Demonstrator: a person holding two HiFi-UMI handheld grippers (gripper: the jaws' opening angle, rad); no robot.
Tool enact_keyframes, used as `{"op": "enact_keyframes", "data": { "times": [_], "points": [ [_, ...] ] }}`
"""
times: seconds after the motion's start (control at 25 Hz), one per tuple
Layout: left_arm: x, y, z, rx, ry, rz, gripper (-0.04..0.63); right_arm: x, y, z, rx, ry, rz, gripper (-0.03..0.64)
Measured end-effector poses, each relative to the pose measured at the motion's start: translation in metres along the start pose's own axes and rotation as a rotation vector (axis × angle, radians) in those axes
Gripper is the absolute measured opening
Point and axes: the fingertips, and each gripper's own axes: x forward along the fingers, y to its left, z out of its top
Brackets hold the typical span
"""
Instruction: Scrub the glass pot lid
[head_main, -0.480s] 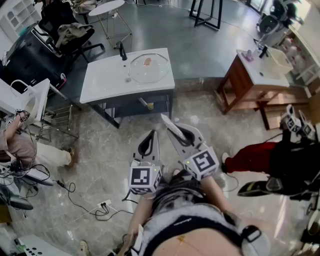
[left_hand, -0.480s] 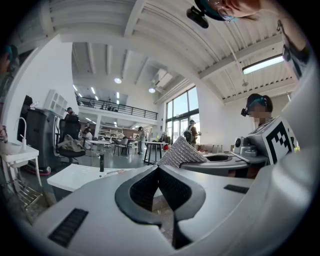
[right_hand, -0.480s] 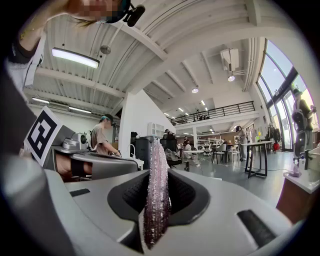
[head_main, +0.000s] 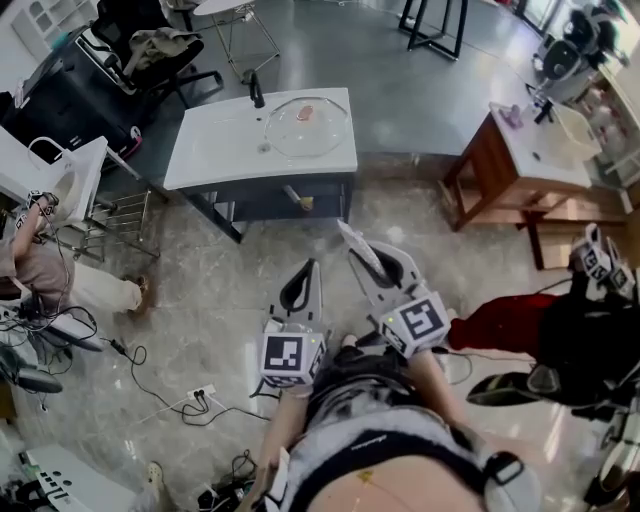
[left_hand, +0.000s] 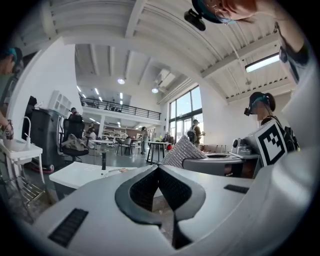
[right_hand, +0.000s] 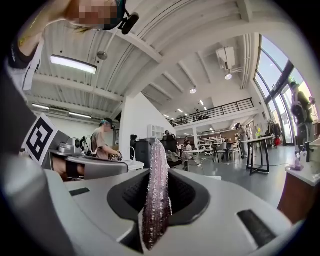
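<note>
A black office chair (head_main: 128, 20) draped with clothing (head_main: 160, 45) stands at the upper left. A wooden washstand (head_main: 487, 165) sits at the right. Cables (head_main: 137, 357) and a power strip (head_main: 200, 392) lie on the marble floor (head_main: 200, 290).

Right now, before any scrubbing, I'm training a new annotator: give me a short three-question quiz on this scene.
1. True or false: the left gripper is shut and empty.
2. The right gripper holds: A) a glittery scrub pad B) a brush C) a bottle.
3. Where does the glass pot lid lie?
Key: 1 true; 2 A; 3 on the white sink top, beside the black faucet.
</note>
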Motion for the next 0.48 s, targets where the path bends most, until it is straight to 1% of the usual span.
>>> {"op": "enact_keyframes", "data": {
  "times": [0.16, 0.28, 0.48],
  "points": [
    [0.009, 0.011, -0.002, -0.013, -0.004, 0.012, 0.0, 0.01, -0.016, -0.002, -0.015, -0.026, -0.016, 0.083],
    [0.024, 0.027, 0.002, -0.015, -0.012, 0.013, 0.0, 0.027, -0.023, 0.0, -0.016, -0.024, -0.028, 0.083],
    [0.059, 0.056, 0.009, -0.01, -0.011, -0.032, 0.0, 0.07, -0.033, 0.006, -0.03, -0.023, -0.039, 0.083]
  ]
}}
